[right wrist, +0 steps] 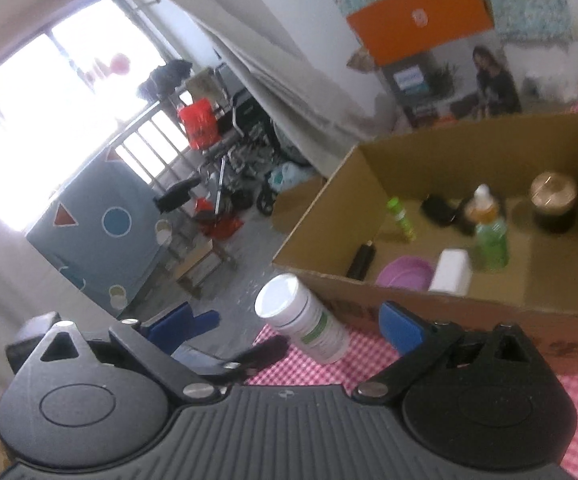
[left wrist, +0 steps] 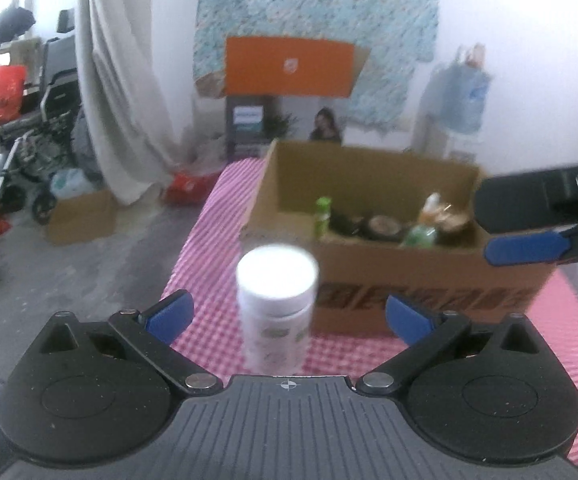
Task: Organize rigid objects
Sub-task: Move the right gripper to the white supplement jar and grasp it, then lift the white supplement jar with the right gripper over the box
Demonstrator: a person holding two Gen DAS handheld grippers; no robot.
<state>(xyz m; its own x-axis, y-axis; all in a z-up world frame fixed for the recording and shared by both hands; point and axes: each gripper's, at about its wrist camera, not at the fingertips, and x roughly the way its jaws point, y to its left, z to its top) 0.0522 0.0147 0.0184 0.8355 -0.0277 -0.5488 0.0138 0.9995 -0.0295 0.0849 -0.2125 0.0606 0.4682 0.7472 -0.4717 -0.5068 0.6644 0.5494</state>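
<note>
Both tools are spread wide with nothing between their blue pads. Left tool [left wrist: 289,314] frames a white bottle [left wrist: 276,308] that stands upright on the tabletop [left wrist: 209,248], which wears a pink checked cloth; neither pad touches it. From the right wrist view, the right tool [right wrist: 295,326] looks at the same white bottle [right wrist: 305,322], and the frame's tilt makes it appear to lean toward 11 o'clock.

Just behind the bottle, at 1 o'clock in the left view, sits an open cardboard box [left wrist: 429,276], its near wall rising between the bottle and the box interior. Inside, seen from the right wrist, are a slim green bottle [right wrist: 400,218], a green drink bottle [right wrist: 489,236] with a white cap, a dark jar [right wrist: 553,204] with a shiny lid, a purple bowl [right wrist: 405,274], a white block [right wrist: 451,272] and a small black cylinder [right wrist: 361,260]. A black item at the back of the box is too blurred to name.

At 3 o'clock in the left view the right tool [left wrist: 529,226] reaches in over the box's corner, its body cut off by the frame edge. At 9 o'clock in the right view, the left tool's blue pad [right wrist: 187,322] pokes out from behind the right tool's own linkage. Printing on the box front is smeared and unreadable.
</note>
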